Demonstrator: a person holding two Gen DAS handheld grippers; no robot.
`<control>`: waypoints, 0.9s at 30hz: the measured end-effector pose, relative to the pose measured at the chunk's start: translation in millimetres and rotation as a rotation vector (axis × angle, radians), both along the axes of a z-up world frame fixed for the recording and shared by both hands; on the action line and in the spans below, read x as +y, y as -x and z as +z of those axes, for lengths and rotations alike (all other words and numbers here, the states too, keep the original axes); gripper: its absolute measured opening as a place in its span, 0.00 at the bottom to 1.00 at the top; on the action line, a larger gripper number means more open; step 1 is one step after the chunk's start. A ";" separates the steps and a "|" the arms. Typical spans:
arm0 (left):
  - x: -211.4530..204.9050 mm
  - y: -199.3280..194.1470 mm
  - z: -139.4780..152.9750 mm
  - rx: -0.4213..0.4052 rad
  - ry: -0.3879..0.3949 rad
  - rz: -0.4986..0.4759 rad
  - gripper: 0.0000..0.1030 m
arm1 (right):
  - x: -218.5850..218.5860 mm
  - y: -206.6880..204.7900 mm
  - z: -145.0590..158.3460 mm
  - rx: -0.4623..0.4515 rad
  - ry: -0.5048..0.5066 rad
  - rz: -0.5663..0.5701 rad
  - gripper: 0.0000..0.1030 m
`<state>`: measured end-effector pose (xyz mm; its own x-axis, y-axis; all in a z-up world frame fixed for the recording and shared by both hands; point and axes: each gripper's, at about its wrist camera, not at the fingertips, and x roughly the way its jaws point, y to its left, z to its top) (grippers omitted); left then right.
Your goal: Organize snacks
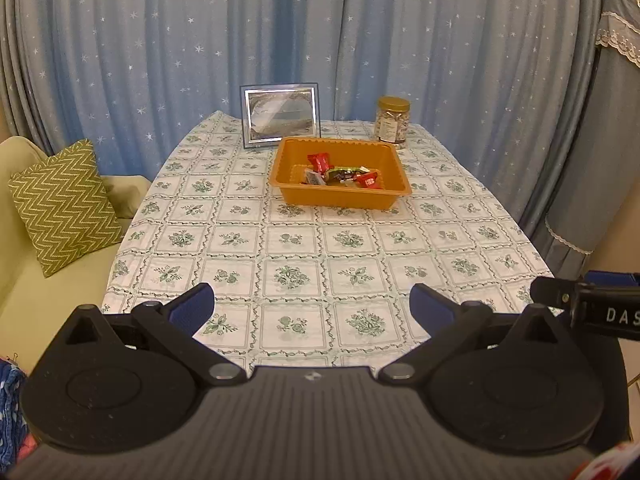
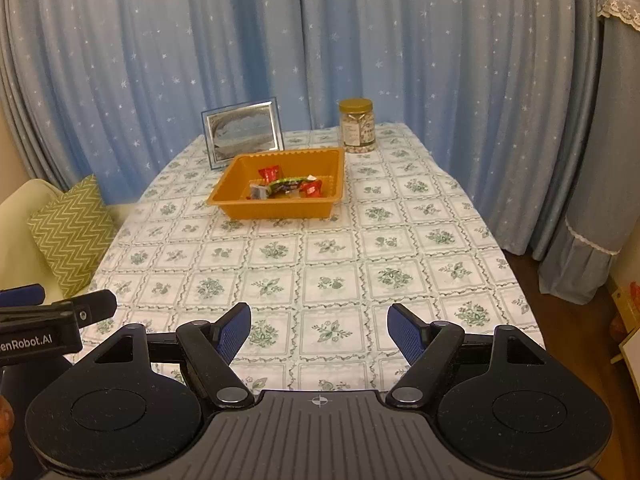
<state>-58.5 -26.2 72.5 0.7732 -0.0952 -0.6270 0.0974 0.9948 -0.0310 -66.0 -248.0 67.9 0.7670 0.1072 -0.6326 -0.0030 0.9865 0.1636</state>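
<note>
On left claw [image 2: 60,304] side: "enRobot.AI" lettering.

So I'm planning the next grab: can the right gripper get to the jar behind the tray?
Probably yes: the right gripper is open and empty, and bare tablecloth runs to the jar, right of the tray.

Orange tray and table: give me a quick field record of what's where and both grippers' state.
tray: orange tray mid-table, holds wrapped snacks
jar: gold-lidded jar, upright behind the tray's right corner
frame: picture frame standing behind the tray's left corner
loose snacks on cloth: none visible
left gripper: open, empty, over the near table edge
right gripper: open, empty, beside it
</note>
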 end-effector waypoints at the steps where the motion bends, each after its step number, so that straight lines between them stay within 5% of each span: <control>1: -0.2 0.7 0.0 0.000 0.002 -0.001 1.00 | -0.6 0.2 0.4 -0.001 -0.002 -0.002 0.73; 27: -0.1 0.2 -6.9 0.013 0.017 0.001 1.00 | 4.9 -0.2 -4.4 0.001 0.001 0.011 0.73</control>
<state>-58.8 -26.3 65.6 0.7653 -0.1052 -0.6351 0.0962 0.9942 -0.0487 -65.8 -243.1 63.5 0.7651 0.1145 -0.6337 -0.0133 0.9867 0.1621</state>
